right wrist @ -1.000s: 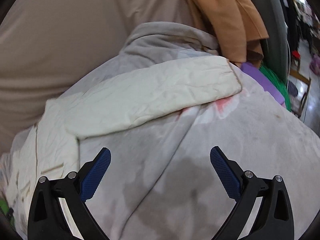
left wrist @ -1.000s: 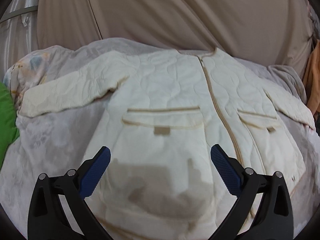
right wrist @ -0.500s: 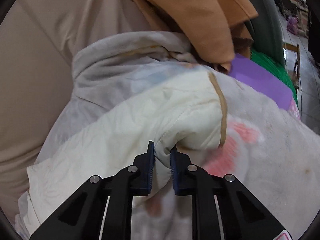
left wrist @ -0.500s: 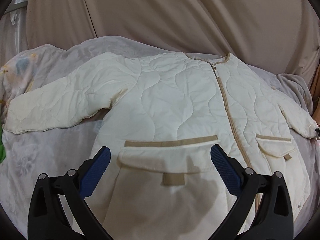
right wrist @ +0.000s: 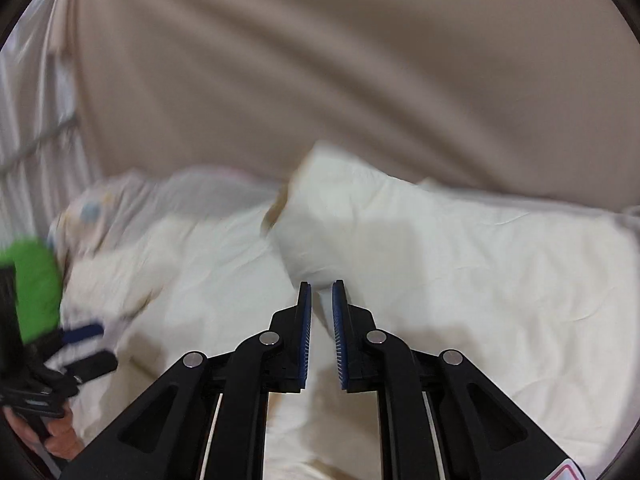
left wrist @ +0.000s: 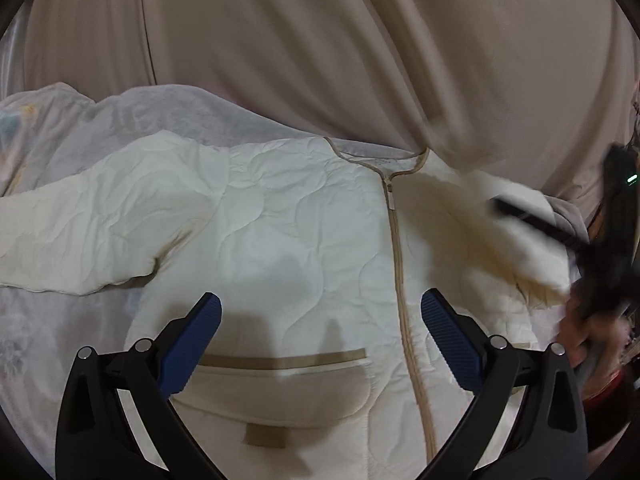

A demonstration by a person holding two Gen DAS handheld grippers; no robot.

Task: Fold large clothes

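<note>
A cream quilted jacket [left wrist: 304,240] with tan zipper and pocket trim lies front up on a grey blanket [left wrist: 60,320]. Its left sleeve [left wrist: 92,236] lies stretched out to the left. My left gripper [left wrist: 320,328] is open and empty above the jacket's chest, over the left pocket [left wrist: 280,376]. My right gripper [right wrist: 321,292] is shut on the jacket's right sleeve [right wrist: 400,240] and holds it lifted over the jacket body. It shows blurred at the right of the left wrist view [left wrist: 532,220].
A beige curtain [left wrist: 320,40] hangs close behind the bed. A green cushion [right wrist: 32,280] lies at the far left of the right wrist view. The left gripper and a hand [right wrist: 56,436] show at that view's lower left.
My right gripper, shut on the sleeve's cuff, has swung it left over the jacket. My left gripper moved forward up the jacket and stayed open.
</note>
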